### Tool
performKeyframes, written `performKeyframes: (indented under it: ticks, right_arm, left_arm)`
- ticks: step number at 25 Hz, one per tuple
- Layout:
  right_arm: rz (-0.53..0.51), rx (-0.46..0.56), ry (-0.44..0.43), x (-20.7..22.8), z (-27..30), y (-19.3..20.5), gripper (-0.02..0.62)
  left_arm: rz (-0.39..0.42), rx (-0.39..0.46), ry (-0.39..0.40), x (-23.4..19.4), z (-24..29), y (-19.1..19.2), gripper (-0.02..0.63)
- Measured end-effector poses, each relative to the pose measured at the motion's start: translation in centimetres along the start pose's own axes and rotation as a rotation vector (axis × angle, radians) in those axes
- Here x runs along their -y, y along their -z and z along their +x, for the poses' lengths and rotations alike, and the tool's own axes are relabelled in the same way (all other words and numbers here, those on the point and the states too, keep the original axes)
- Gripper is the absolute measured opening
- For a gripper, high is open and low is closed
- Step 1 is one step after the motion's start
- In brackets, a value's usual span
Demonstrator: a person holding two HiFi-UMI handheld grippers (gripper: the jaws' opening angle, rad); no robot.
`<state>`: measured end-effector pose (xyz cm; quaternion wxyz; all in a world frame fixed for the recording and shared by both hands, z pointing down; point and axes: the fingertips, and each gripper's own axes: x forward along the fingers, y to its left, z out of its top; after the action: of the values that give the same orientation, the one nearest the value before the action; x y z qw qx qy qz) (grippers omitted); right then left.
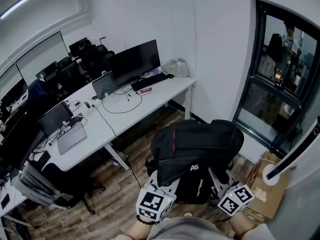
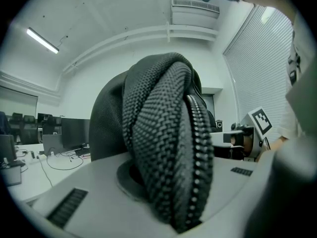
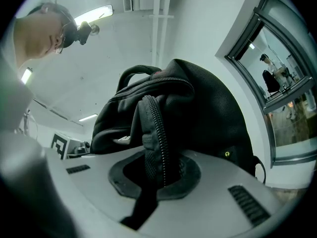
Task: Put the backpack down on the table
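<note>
Left gripper (image 2: 168, 195) and right gripper (image 3: 159, 180) each pinch a zippered fold of the black woven-fabric backpack (image 1: 197, 151), held above the wood floor (image 1: 117, 194), well apart from the long white table (image 1: 165, 95); seemingly, carrying and setting down remain.

backpack (image 1: 197, 146) black, red stripe, white lettering, woven mesh | left gripper (image 2: 166, 197), right gripper (image 3: 158, 182) pale grey, cubes white with black squares | table (image 1: 160, 96) white, upper left | floor (image 1: 115, 194) brown wood planks | cardboard box (image 1: 265, 189) tan, lower right
</note>
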<state>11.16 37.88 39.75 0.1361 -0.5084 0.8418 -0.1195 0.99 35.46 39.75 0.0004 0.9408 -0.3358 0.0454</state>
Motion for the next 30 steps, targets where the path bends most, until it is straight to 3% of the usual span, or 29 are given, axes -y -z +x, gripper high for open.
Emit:
performKeyframes:
  ticks: [19,30]
  right_arm:
    - [-0.007,-0.011,-0.047,4.3,-1.6,-2.1,0.023]
    - [0.009,-0.022,-0.021,5.8,2.7,-1.1,0.023]
  left_arm:
    - [-0.003,0.007,-0.041,3.0,3.9,-0.4,0.057]
    - [-0.003,-0.001,-0.02,-1.3,6.3,0.5,0.057]
